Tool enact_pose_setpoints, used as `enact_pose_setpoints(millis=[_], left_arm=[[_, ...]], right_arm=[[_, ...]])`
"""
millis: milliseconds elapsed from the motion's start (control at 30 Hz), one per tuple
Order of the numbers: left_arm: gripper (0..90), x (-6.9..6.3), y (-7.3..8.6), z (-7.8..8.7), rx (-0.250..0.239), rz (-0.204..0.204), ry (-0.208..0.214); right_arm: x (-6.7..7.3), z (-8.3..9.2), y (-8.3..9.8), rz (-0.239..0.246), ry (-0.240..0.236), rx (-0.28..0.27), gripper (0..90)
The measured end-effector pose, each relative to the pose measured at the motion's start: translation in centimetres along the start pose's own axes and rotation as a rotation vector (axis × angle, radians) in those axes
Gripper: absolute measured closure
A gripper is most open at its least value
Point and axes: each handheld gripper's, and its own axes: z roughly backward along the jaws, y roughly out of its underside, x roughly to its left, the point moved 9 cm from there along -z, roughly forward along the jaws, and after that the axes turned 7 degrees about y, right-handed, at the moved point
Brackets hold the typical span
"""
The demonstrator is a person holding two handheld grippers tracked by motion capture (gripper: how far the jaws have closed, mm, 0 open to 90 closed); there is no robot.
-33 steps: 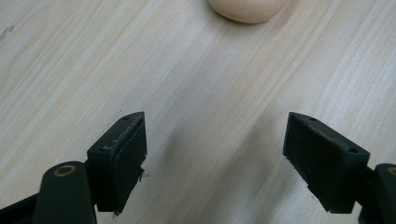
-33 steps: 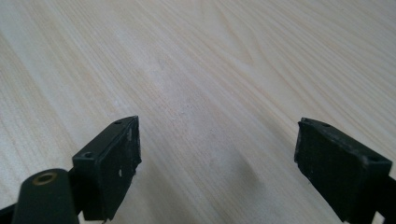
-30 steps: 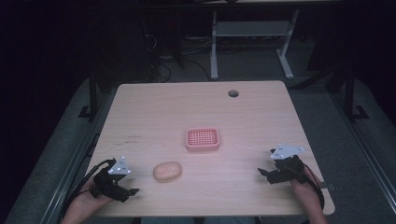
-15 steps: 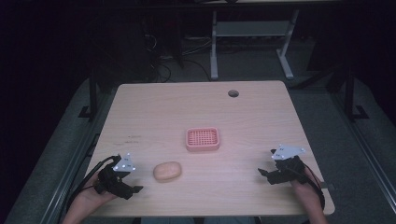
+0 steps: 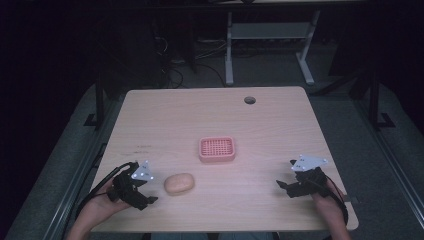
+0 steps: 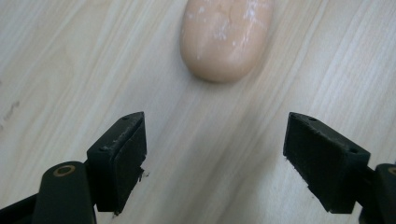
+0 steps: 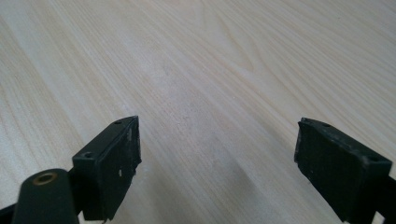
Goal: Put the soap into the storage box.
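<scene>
A pale wood-grain table (image 5: pixel 250 120) stands in a dim room, desk legs and loose cables in the dark beyond it. Nearest me, my left gripper (image 5: pixel 145 196) sits low at the front-left edge with its jaws spread wide and nothing between them; I keep them apart so they can take the full width of the smooth peach-coloured oval bar of soap (image 5: pixel 179 183) lying flat on the bare wood just ahead. In the left gripper view that bar (image 6: pixel 226 37) lies beyond the fingertips (image 6: pixel 122 154), apart from them and roughly centred on the gap, which is why I judge the reach lined up. My right gripper (image 5: pixel 286 186) rests near the front-right corner, also spread and empty, well apart from the soap, held out of the way. Farther in, near mid-table, the pink rectangular plastic soap dish (image 5: pixel 217 149) with a perforated floor lies open and empty, the likely place for the bar.
</scene>
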Motion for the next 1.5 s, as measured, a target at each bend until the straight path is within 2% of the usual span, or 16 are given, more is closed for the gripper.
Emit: enact_pose_setpoints(millis=[233,633,867,1200,1500], left_arm=[[21.1,0.1,-1.3,-0.4,0.012,-0.03,0.009],[21.1,0.2,-2.6,-1.4,0.039,-0.048,0.034],[21.1,0.3,-3.3,-1.8,0.037,-0.055,0.044],[21.1,0.3,-4.3,-2.4,0.058,-0.087,0.056],[21.1,0.2,-5.1,-2.8,0.067,-0.097,0.069]], right_arm=[[-0.1,0.1,0.0,-0.002,0.001,-0.005,14.0],[-0.2,0.2,0.0,-0.002,0.001,-0.011,14.0],[-0.2,0.2,0.0,0.001,0.0,-0.012,14.0],[-0.2,0.2,0.0,-0.001,-0.003,-0.012,14.0],[-0.2,0.3,0.0,-0.003,-0.003,-0.013,14.0]])
